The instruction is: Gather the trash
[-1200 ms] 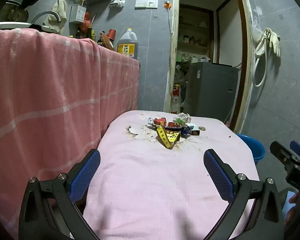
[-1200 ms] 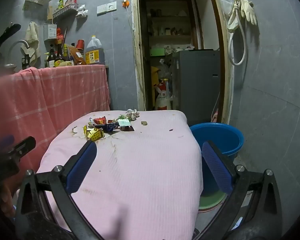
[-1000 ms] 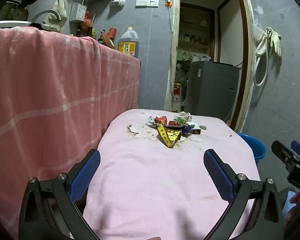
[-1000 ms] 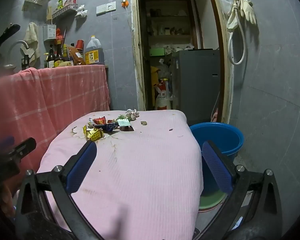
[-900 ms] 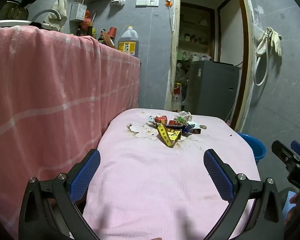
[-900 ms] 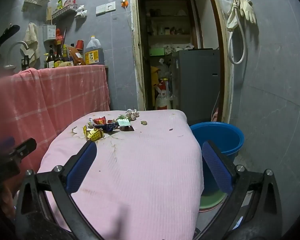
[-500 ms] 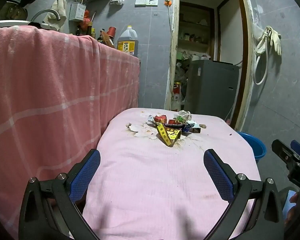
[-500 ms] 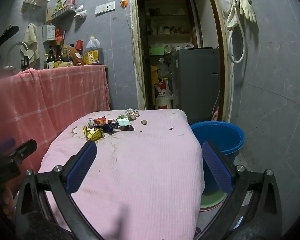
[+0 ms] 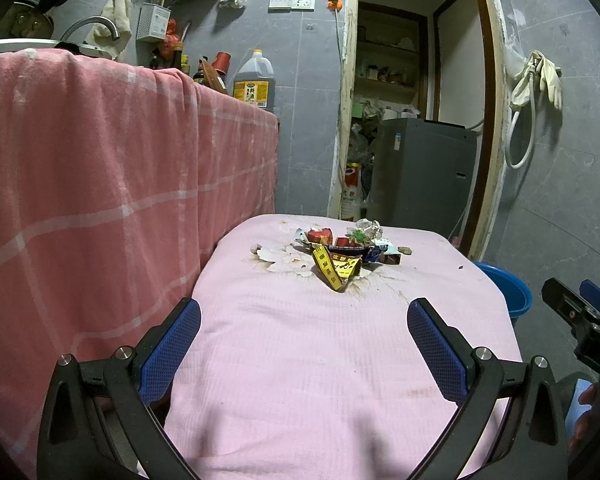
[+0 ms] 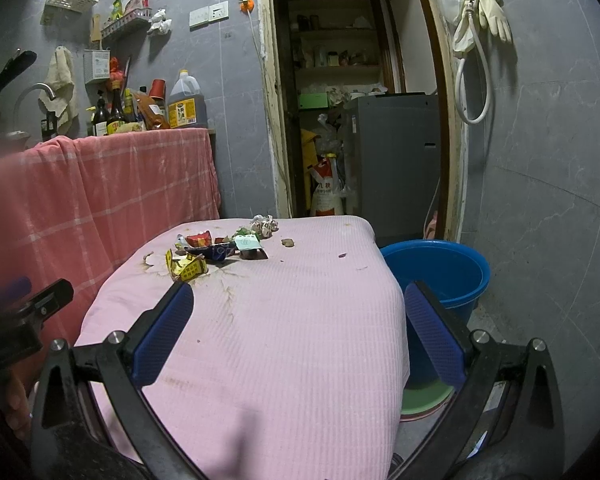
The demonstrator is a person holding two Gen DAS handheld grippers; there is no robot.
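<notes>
A pile of trash (image 9: 342,250) lies at the far end of a pink-covered table (image 9: 320,360): a yellow wrapper (image 9: 334,268), red and blue wrappers, crumpled paper (image 9: 368,226). It also shows in the right wrist view (image 10: 216,250). My left gripper (image 9: 304,344) is open and empty over the table's near end. My right gripper (image 10: 298,326) is open and empty, at the table's near right side. A blue bucket (image 10: 440,272) stands on the floor right of the table.
A pink checked cloth (image 9: 100,200) covers a counter on the left, with bottles (image 10: 116,114) and an oil jug (image 9: 254,86) on it. A doorway (image 10: 360,100) with a grey appliance (image 9: 424,172) is behind the table. A small scrap (image 10: 287,243) lies near the pile.
Both grippers have barely moved; the left view has shifted very slightly. Nothing was picked up or released.
</notes>
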